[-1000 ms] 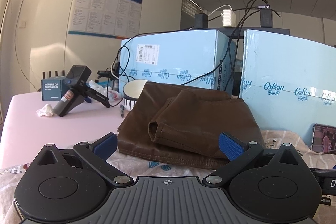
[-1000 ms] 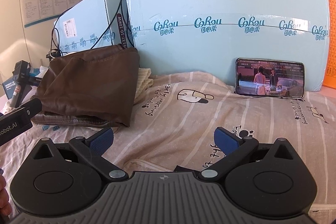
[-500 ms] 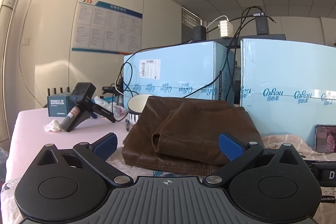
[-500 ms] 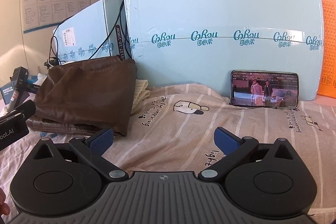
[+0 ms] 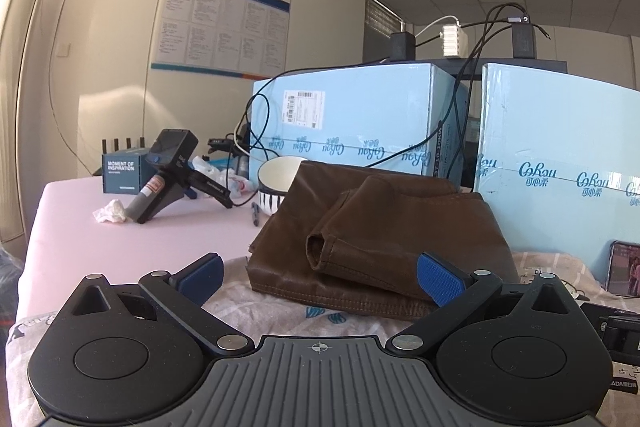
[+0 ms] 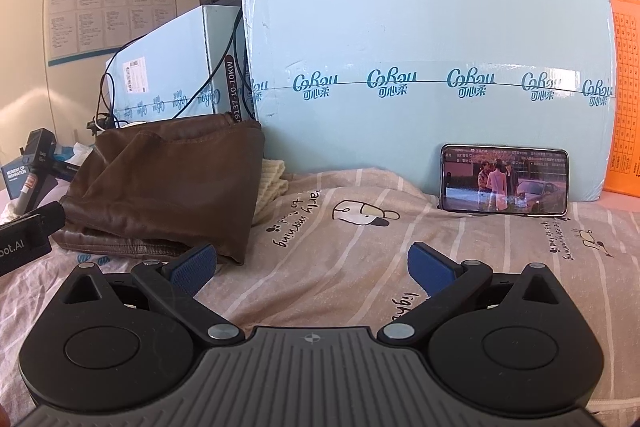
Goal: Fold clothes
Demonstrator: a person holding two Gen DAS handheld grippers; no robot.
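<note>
A folded brown leather-like garment (image 5: 384, 235) lies on a striped beige cloth with a duck print (image 6: 360, 251), against the light blue boxes. The same brown garment (image 6: 160, 187) sits at the left in the right wrist view, with a cream knit piece (image 6: 272, 183) tucked behind it. My left gripper (image 5: 320, 275) is open just in front of the garment, nothing between its blue pads. My right gripper (image 6: 312, 267) is open above the striped cloth, to the right of the garment, also empty.
Light blue cartons (image 6: 420, 67) wall off the back. A phone (image 6: 504, 185) playing video leans on one. On the pink tabletop (image 5: 120, 247) stand a black handheld device (image 5: 168, 175), a small dark box (image 5: 122, 171), crumpled tissue (image 5: 110, 211), a bowl (image 5: 276, 183) and a pen (image 5: 254, 213).
Both cameras have tilted upward and drawn back a little, so the garment and phone sit lower in view. Both grippers stay open and the garment has not moved.
</note>
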